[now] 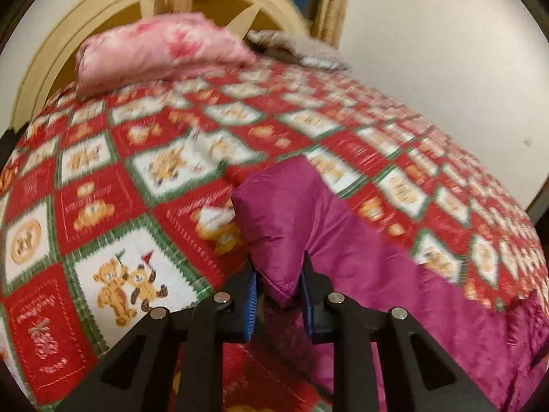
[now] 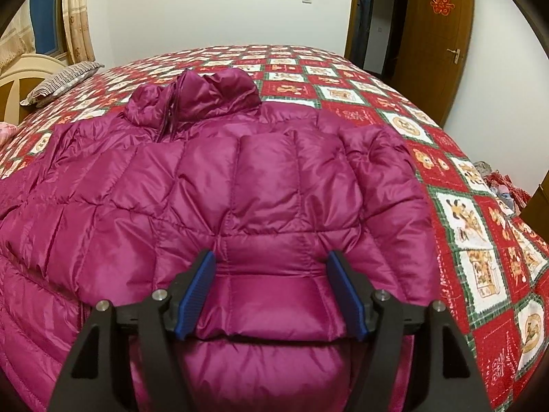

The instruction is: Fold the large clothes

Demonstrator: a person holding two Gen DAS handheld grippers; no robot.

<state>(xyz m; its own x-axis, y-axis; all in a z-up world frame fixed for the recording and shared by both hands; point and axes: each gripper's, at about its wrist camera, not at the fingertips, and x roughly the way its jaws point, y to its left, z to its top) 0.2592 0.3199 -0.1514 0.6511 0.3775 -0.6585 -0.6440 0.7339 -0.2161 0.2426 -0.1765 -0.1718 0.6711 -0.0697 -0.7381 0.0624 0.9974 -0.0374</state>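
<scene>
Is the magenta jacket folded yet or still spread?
Mostly spread: the jacket lies open across the bedspread, collar away; only a sleeve end is lifted in the left gripper.

The right gripper [image 2: 271, 292], fingers [image 2: 197, 288] spread wide, straddles the magenta puffer jacket [image 2: 240, 171] on the quilt [image 2: 463, 206].

Bed [image 2: 394, 116] with red-white-green teddy-print quilt [image 1: 137, 206]. Magenta puffer jacket [image 2: 240, 178] lies spread on the quilt, filling the right wrist view from centre to 8 o'clock, collar at 12. Striped pillow [image 2: 65, 80] at 10 o'clock by the headboard [image 1: 51, 58]. Left wrist view: pink pillow [image 1: 161, 51] at 11 o'clock, grey pillow [image 1: 302, 49] beside it.
</scene>
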